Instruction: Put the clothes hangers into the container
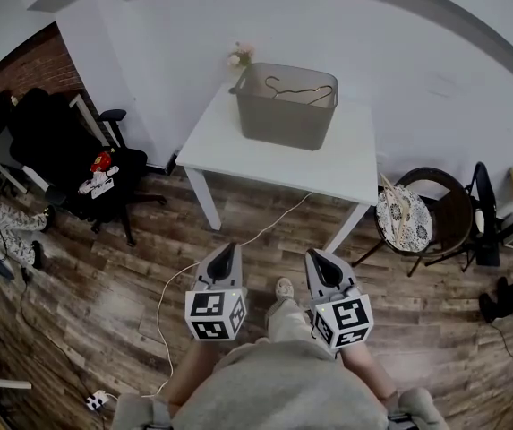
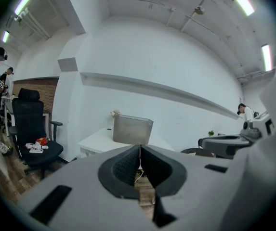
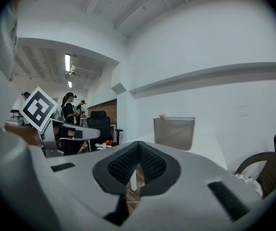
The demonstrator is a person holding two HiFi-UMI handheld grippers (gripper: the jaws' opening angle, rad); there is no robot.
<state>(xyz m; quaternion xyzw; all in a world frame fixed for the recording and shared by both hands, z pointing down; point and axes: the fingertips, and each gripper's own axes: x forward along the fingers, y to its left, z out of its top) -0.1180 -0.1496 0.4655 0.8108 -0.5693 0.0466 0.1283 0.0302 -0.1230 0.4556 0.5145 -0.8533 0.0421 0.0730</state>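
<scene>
Grey left gripper point(image 1: 226, 249), right gripper point(image 1: 314, 258) abreast, jaws apparently together.

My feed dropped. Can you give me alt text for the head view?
The left gripper and right gripper, both shut and empty, are held low over the wood floor. Ahead of them, a grey container with a hanger inside sits on a white table.
</scene>
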